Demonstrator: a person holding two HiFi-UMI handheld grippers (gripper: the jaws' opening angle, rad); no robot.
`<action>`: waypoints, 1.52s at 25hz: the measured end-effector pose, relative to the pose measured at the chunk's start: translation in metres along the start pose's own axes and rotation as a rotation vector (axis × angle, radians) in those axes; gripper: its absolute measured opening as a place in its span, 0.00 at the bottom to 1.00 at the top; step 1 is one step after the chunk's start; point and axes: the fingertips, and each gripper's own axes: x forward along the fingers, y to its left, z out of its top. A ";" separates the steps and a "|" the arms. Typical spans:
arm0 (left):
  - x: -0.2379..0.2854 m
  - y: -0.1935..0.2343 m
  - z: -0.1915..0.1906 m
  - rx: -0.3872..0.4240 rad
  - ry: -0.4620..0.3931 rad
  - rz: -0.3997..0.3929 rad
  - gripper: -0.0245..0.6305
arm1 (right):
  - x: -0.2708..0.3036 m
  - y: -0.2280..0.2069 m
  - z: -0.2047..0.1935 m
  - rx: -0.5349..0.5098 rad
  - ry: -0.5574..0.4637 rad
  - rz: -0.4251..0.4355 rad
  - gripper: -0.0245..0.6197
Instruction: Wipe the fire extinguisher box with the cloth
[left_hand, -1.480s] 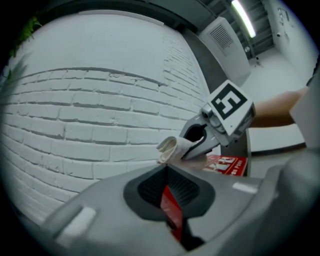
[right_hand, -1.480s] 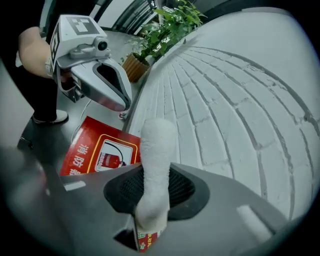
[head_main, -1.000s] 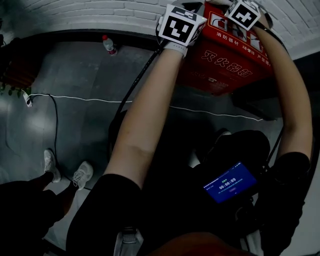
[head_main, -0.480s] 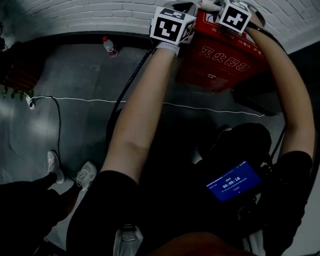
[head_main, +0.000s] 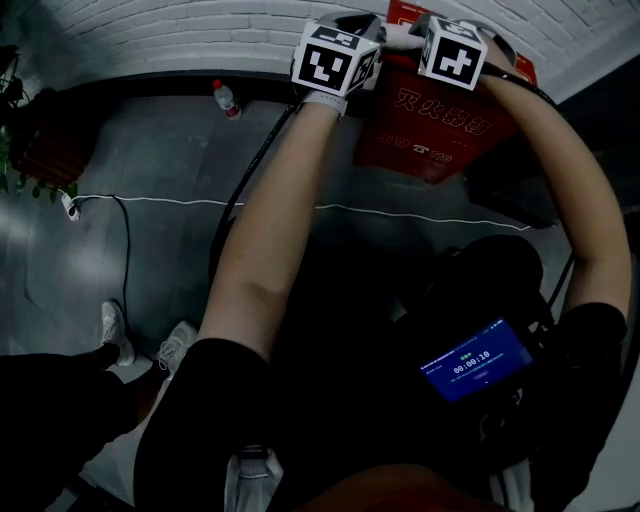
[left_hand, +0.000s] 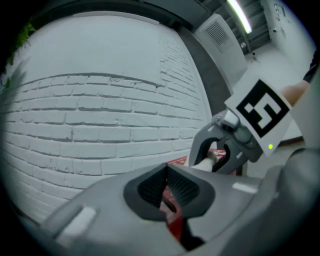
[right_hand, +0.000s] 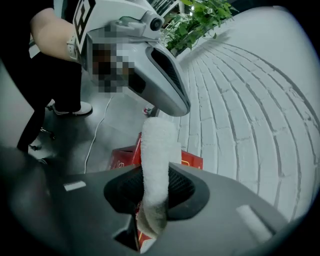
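Observation:
The red fire extinguisher box (head_main: 430, 125) stands against the white brick wall, at the top right of the head view. Both marker cubes hover over its top edge, the left one (head_main: 335, 55) beside the right one (head_main: 455, 52). My right gripper (right_hand: 155, 189) is shut on a rolled white cloth (right_hand: 157, 150), which reaches toward the left gripper's body (right_hand: 150, 60). The box (right_hand: 122, 157) shows red just beneath the cloth. My left gripper (left_hand: 167, 186) is shut with nothing between its pads. In its view, the right gripper (left_hand: 225, 150) carries the cloth (left_hand: 202, 162) close ahead.
A white brick wall (head_main: 200, 30) runs behind the box. On the grey floor lie a white cable (head_main: 200, 201) and a plastic bottle (head_main: 224, 97). A plant (head_main: 18, 150) stands at the far left. Someone's white shoes (head_main: 115, 332) are at lower left. A lit screen (head_main: 475, 360) sits on my chest.
Both grippers have drifted left and farther toward the wall along the box's top, with the cloth still in the right one. The head view has shifted with them.

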 end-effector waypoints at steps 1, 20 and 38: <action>-0.004 -0.002 0.000 0.007 0.004 0.001 0.04 | -0.002 0.005 0.001 0.000 -0.004 0.009 0.18; -0.042 -0.034 0.014 0.000 0.001 0.048 0.04 | -0.054 0.044 0.023 0.121 -0.307 -0.176 0.19; -0.117 -0.059 0.146 0.056 -0.318 0.052 0.04 | -0.238 -0.019 -0.031 0.778 -0.859 -0.537 0.20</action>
